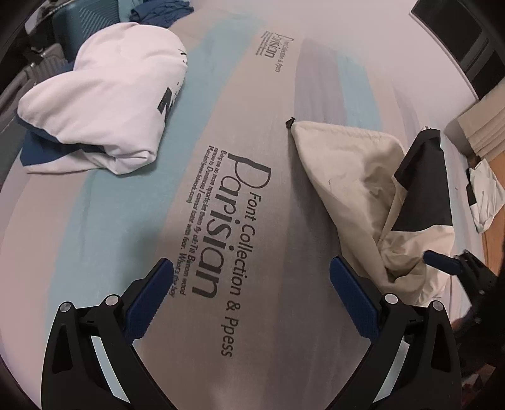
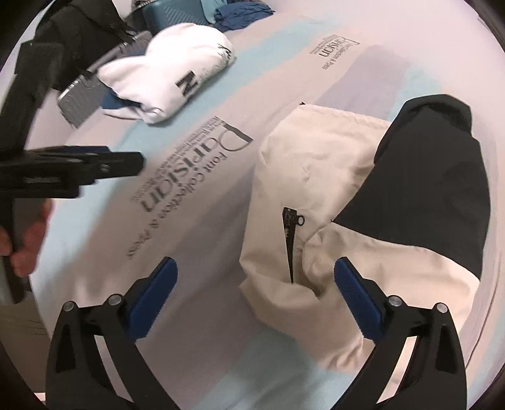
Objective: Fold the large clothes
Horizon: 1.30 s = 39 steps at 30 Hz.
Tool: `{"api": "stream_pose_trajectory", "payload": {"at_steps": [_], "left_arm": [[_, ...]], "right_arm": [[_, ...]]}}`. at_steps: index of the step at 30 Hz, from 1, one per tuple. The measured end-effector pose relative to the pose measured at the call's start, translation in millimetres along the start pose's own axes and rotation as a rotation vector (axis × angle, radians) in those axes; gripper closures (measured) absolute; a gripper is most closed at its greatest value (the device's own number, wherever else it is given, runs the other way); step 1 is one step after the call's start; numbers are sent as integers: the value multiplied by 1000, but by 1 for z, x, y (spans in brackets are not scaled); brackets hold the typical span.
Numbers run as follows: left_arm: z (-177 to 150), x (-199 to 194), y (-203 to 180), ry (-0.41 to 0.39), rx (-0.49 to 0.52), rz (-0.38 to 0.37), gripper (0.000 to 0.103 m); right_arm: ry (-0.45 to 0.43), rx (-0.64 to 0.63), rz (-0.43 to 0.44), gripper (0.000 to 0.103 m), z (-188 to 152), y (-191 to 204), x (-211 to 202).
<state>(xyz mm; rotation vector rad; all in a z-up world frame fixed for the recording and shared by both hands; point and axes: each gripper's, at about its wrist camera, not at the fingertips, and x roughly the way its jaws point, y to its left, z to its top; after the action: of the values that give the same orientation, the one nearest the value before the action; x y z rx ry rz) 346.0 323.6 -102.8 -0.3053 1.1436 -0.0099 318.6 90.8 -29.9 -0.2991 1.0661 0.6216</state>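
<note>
A cream jacket with black panels (image 2: 331,176) lies bunched on the printed bedsheet (image 2: 202,220), its black zip facing up. It also shows in the left wrist view (image 1: 363,189), at the right. My right gripper (image 2: 252,277) is open just above the jacket's near edge, holding nothing. My left gripper (image 1: 249,277) is open and empty over the bare sheet, left of the jacket. The left gripper also shows in the right wrist view (image 2: 126,164), held by a hand. The right gripper's blue fingertip (image 1: 442,263) shows in the left wrist view, beside the jacket.
A folded white garment with dark lettering (image 1: 107,101) lies at the far left over something blue. Blue clothes (image 1: 161,12) and a teal case (image 1: 72,28) sit at the far edge. A white item (image 1: 486,195) lies by a wooden surface at the right.
</note>
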Motion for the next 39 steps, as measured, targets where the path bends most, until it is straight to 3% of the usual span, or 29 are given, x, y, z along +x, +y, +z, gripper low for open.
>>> {"api": "stream_pose_trajectory", "payload": {"at_steps": [7, 13, 16, 22, 34, 39], "left_arm": [[4, -6, -22, 10, 22, -27, 6], [20, 19, -69, 52, 101, -131, 6], [29, 50, -84, 119, 137, -182, 6], [37, 95, -106, 182, 214, -213, 6], [43, 148, -107, 267, 150, -273, 6], [41, 162, -119, 271, 175, -287, 6]], "right_arm": [[-69, 59, 25, 7, -3, -32, -53], [-53, 178, 7, 7, -6, -127, -72], [-28, 185, 4, 7, -10, -167, -65], [26, 275, 57, 7, -19, -240, -45], [104, 475, 302, 7, -24, -288, 20], [103, 537, 345, 6, -35, -299, 34]]}}
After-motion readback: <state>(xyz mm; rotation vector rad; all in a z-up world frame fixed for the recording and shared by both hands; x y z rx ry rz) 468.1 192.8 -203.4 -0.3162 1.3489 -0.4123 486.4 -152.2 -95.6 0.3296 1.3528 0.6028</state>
